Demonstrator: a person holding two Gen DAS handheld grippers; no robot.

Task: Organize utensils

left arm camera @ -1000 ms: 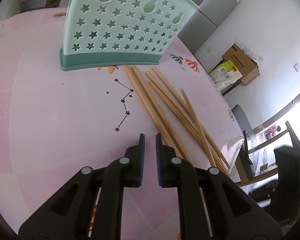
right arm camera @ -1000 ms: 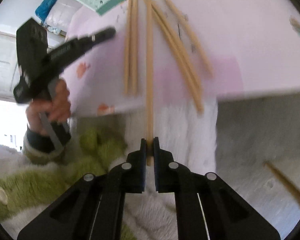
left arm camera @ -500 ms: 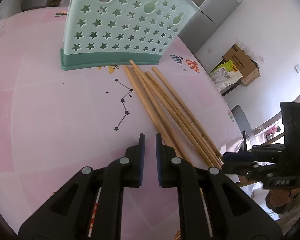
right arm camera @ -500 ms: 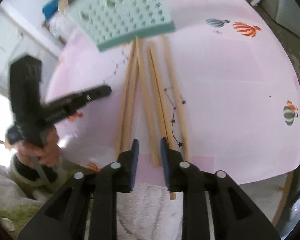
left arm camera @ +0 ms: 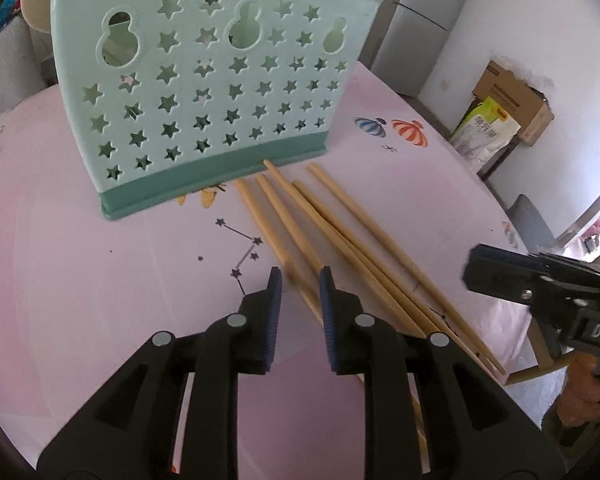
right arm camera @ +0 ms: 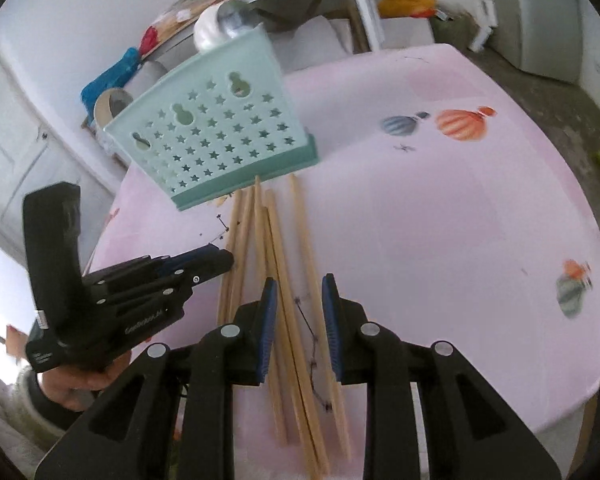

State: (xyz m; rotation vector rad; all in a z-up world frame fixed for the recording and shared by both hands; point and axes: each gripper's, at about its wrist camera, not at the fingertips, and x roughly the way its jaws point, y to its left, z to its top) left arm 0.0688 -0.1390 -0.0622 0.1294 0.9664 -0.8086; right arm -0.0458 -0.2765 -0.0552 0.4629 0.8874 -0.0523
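Several wooden chopsticks (left arm camera: 340,236) (right arm camera: 272,232) lie fanned on the pink table (left arm camera: 80,280) (right arm camera: 440,240), their far tips at the foot of a mint-green star-holed holder (left arm camera: 204,92) (right arm camera: 216,140) standing upright. My left gripper (left arm camera: 300,280) (right arm camera: 224,258) hovers over the left-most sticks; its jaws are opening, a stick runs beneath the gap and the pads do not press it. My right gripper (right arm camera: 300,284) (left arm camera: 470,268) is open over the sticks' near ends, two sticks passing under its gap.
The table's rounded edge (right arm camera: 580,392) is close on the right and in front, and some stick ends overhang it. A cardboard box (left arm camera: 512,100) and a fridge (left arm camera: 412,28) stand beyond the table. A tape roll (right arm camera: 110,106) and a bowl (right arm camera: 220,26) sit behind the holder.
The right gripper let go of the single chopstick it held and came in over the table. The scattered sticks now lie as a tighter fan. Both grippers' jaws widened; the left moved nearer the holder.
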